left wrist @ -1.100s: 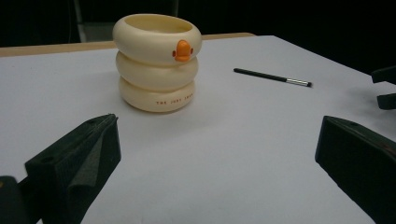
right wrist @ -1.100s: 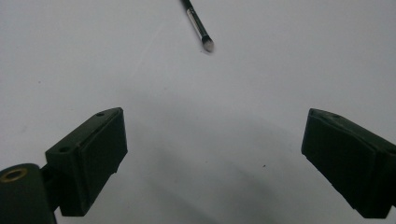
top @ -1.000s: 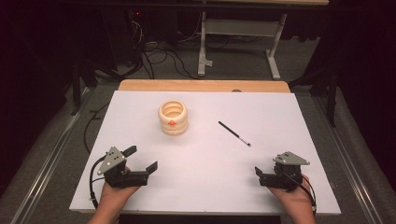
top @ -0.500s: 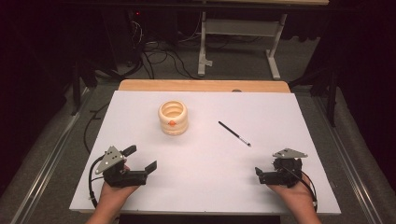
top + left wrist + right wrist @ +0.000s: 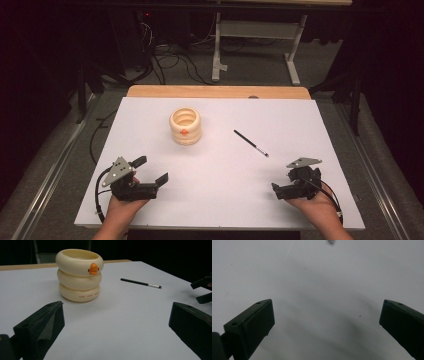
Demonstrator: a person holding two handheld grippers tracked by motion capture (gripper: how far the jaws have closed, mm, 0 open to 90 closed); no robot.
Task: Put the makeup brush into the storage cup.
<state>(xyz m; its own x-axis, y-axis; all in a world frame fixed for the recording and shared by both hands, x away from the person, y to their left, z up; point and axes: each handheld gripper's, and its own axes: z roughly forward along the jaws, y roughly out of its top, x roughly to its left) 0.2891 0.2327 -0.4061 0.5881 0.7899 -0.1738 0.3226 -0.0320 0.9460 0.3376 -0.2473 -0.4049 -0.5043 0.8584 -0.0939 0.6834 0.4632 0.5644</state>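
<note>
In the high view the cream ring-shaped holder (image 5: 185, 126) stood upright on the white bench (image 5: 220, 200), toward its far side, and the thin black brush (image 5: 250, 143) lay flat to the right of the holder, well apart from it. The left gripper (image 5: 151, 172) rested near the front edge, in front of the holder and to its left, with its fingers spread wide and nothing between them. The right gripper (image 5: 284, 189) rested in front of the brush, far to the right of the holder; it seemed placed so that the brush was the nearer thing to reach.

In the left gripper view the holder (image 5: 79, 275) was straight ahead with its orange mark facing the camera, and the brush (image 5: 140, 283) was to its right. Both fingers (image 5: 42, 325) stood far apart and empty.

In the right gripper view the fingers (image 5: 252, 323) had just been opening and now stood wide over the bare bench (image 5: 319, 290), holding nothing. The silver brush tip (image 5: 330, 242) showed at the top edge, so the gripper probably pointed toward it.
</note>
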